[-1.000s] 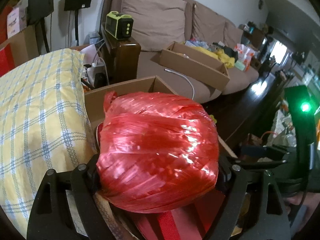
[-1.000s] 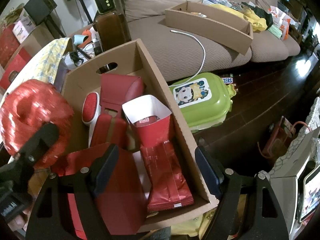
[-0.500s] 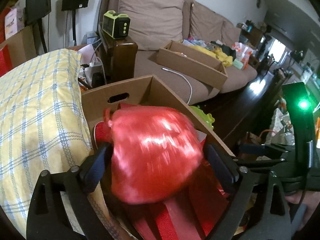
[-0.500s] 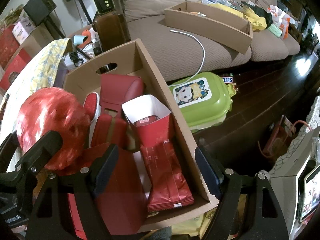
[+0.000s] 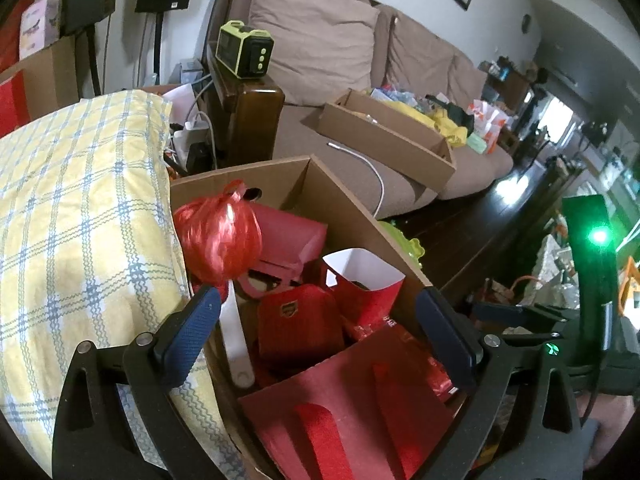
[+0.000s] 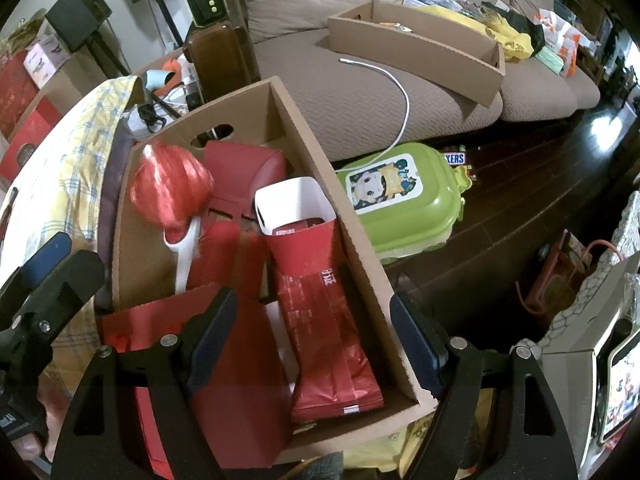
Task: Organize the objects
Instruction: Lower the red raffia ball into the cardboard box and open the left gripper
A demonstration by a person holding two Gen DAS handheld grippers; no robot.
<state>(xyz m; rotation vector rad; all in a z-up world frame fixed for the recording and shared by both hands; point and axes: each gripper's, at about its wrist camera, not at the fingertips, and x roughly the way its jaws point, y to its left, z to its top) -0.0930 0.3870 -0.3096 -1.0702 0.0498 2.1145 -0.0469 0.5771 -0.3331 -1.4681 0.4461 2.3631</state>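
Over cardboard box (image 5: 352, 216), left claw (image 5: 320, 328) wide open, empty; red ball (image 5: 218, 232) inside; right claw (image 6: 312, 336) open, empty.

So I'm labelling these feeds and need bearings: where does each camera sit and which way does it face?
Left wrist: rides the left tongs, angled down over the cardboard box toward the sofa; the other hand shows at right.
Right wrist: rides the right tongs, looking more steeply into the box; the left tongs show at left.
Shared: the box, the red ball, the sofa.
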